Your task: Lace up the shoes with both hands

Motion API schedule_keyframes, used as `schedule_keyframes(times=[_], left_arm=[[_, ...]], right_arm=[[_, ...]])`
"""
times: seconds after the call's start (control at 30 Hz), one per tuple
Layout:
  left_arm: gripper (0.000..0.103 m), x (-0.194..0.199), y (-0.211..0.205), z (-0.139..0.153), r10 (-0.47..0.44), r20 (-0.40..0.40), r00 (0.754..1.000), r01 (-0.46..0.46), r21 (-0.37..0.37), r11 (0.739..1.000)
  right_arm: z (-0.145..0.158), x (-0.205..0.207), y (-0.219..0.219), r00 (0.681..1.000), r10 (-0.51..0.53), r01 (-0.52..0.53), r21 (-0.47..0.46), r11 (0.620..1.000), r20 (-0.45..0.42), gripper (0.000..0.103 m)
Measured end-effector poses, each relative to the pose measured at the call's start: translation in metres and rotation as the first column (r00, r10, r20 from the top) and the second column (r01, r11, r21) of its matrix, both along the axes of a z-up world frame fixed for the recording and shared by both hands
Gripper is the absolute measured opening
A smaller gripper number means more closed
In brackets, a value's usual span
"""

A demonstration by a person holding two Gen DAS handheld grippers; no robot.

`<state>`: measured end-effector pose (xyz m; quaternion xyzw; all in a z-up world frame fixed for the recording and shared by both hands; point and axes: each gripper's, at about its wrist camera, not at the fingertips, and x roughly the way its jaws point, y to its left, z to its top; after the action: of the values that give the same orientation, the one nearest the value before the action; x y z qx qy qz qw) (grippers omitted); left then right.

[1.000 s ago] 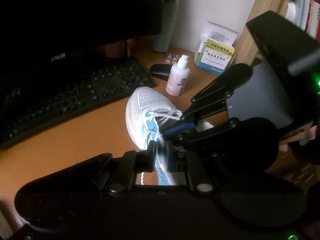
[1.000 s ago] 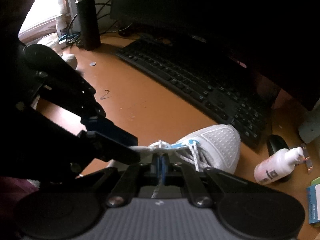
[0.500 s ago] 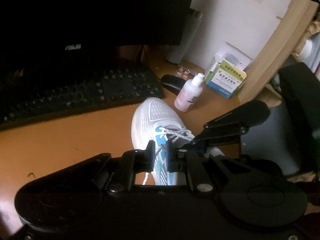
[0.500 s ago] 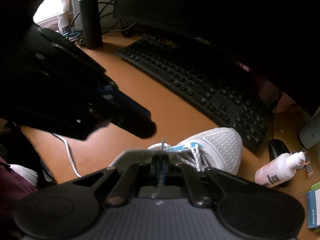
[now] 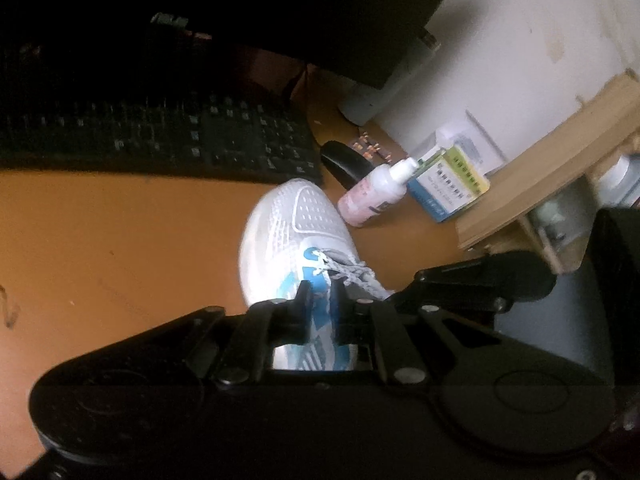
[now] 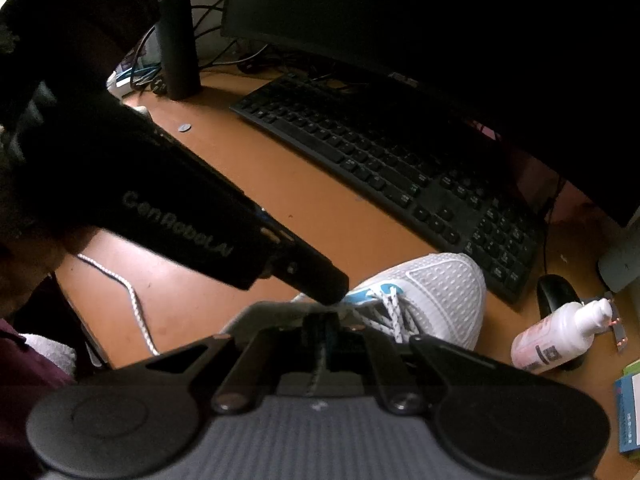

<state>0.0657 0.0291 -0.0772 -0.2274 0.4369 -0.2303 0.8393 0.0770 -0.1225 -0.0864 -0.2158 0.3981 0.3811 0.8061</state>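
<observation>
White mesh with blue panels makes up the shoe point(image 6: 436, 300), which lies on the orange-brown desk point(image 6: 304, 208) just near of the black keyboard point(image 6: 400, 168). Its long axis runs from near to far, the rounded toe pointing far toward the keyboard's right end and the laced throat and heel toward the person. In the left wrist view the shoe point(image 5: 296, 236) shows the same way, toe up toward the keyboard point(image 5: 160, 136) and leaning a little left. A white lace flecked with dark point(image 6: 394, 312) crosses the eyelets near the toe, and a loose length of it trails on the desk to the near left. The right hand-held gripper point(image 6: 326, 330) has its fingers pressed together on a strand of that lace, which runs down between them toward the camera. The left hand-held gripper point(image 6: 326, 294) comes in from the left as a dark bar, its tip just over the shoe's throat and right next to the right one; in its own view point(image 5: 320, 300) a narrow gap shows between the fingers over the blue panel, the jaws are closing, and I cannot tell whether any lace is caught there. To the right of the toe a pink-white bottle point(image 6: 560, 336) lies tilted beside a black mouse point(image 6: 556, 292).
</observation>
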Motion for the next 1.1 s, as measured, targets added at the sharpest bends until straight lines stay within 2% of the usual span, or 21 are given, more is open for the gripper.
schedule_keyframes(times=[0.27,0.33,0.43,0.5,0.53,0.57,0.6,0.63,0.77,0.93,1.1], left_arm=[[0.0,-0.011,0.012,0.01,0.057,0.053,0.997,-0.056,-0.011,0.998],[0.0,-0.016,0.024,0.018,0.097,0.078,0.992,-0.098,0.004,0.995],[0.0,-0.021,0.042,0.027,0.134,0.1,0.986,-0.137,0.016,0.99],[0.0,-0.023,0.051,0.03,0.149,0.097,0.984,-0.151,0.016,0.988],[0.003,-0.022,0.05,0.029,0.139,0.094,0.986,-0.141,0.009,0.99],[0.014,-0.021,0.047,0.028,0.134,0.086,0.987,-0.134,0.0,0.991],[0.036,-0.02,0.041,0.026,0.129,0.074,0.989,-0.129,-0.01,0.992],[0.043,-0.019,0.035,0.024,0.129,0.07,0.989,-0.128,-0.023,0.992],[0.04,-0.015,0.016,0.018,0.111,0.07,0.991,-0.11,-0.017,0.994],[0.018,-0.011,0.006,0.008,0.12,0.045,0.992,-0.121,0.014,0.993],[0.018,-0.005,0.004,0.001,0.129,0.01,0.992,-0.129,-0.009,0.992]], right_arm=[[0.003,-0.004,0.0,1.0,-0.017,0.017,-0.005,1.0,0.021,0.005],[0.004,-0.006,0.0,0.999,-0.026,0.027,-0.011,1.0,0.033,0.017],[0.006,-0.013,-0.004,0.998,-0.038,0.038,-0.008,0.999,0.045,0.023],[0.009,-0.018,-0.008,0.998,-0.044,0.044,0.004,0.999,0.051,0.023],[0.008,-0.019,-0.009,0.998,-0.042,0.042,0.005,0.999,0.051,0.023],[0.008,-0.02,-0.01,0.998,-0.041,0.04,0.005,0.999,0.053,0.023],[0.007,-0.021,-0.01,0.998,-0.037,0.037,0.0,0.999,0.057,0.023],[0.006,-0.022,-0.009,0.998,-0.031,0.032,-0.008,0.999,0.057,0.023],[0.008,-0.024,-0.008,0.997,-0.035,0.036,-0.012,0.999,0.068,0.023],[0.008,-0.028,-0.012,0.997,-0.039,0.041,-0.019,0.999,0.065,0.023],[0.009,-0.03,-0.016,0.997,-0.048,0.05,-0.022,0.999,0.062,0.023]])
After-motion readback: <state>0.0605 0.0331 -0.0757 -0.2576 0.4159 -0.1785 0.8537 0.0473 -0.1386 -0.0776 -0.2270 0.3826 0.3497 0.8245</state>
